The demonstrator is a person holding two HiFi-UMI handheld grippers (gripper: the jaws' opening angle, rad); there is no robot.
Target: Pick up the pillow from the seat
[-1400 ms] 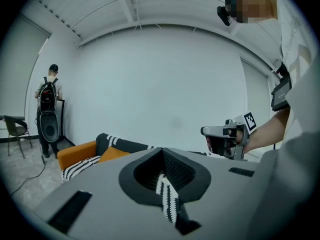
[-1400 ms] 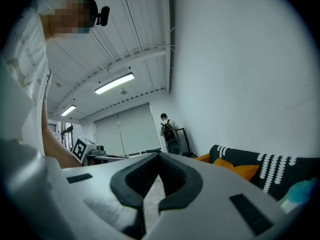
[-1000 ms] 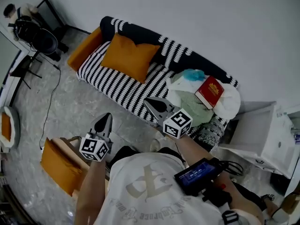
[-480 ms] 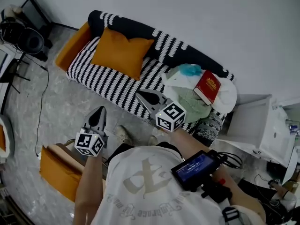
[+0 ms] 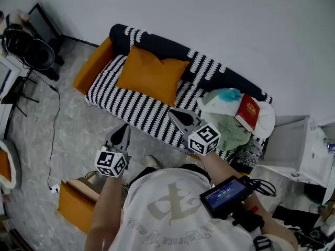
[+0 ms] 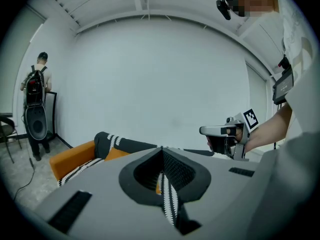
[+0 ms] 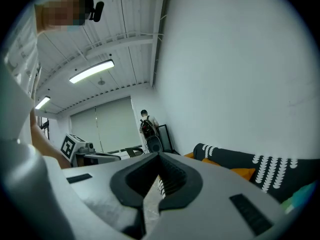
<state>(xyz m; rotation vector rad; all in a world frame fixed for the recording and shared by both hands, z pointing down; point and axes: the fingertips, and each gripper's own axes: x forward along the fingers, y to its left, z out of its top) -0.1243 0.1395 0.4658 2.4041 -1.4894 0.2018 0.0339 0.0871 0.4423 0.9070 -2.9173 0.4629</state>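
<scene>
An orange pillow (image 5: 152, 80) leans against the backrest on the left half of a black-and-white striped sofa (image 5: 133, 106). My left gripper (image 5: 123, 128) is shut and empty, held over the floor in front of the sofa. My right gripper (image 5: 174, 113) is also shut and empty, its tip over the seat's front edge, right of the pillow. The left gripper view looks over the shut left gripper (image 6: 161, 151) to a sliver of the pillow (image 6: 115, 153) and the right gripper (image 6: 222, 131). The right gripper view shows the shut right gripper (image 7: 159, 156) and the pillow (image 7: 245, 173).
A heap of clothes (image 5: 230, 127) with a red book (image 5: 247, 115) on top fills the sofa's right end. A white cabinet (image 5: 293, 150) stands right of it. An orange box (image 5: 78, 213) sits on the floor at my left. A person with a backpack (image 6: 35, 89) stands far left.
The head view has swung, so the sofa and both grippers now sit further right in the frame. Both grippers stay shut and apart from the pillow.
</scene>
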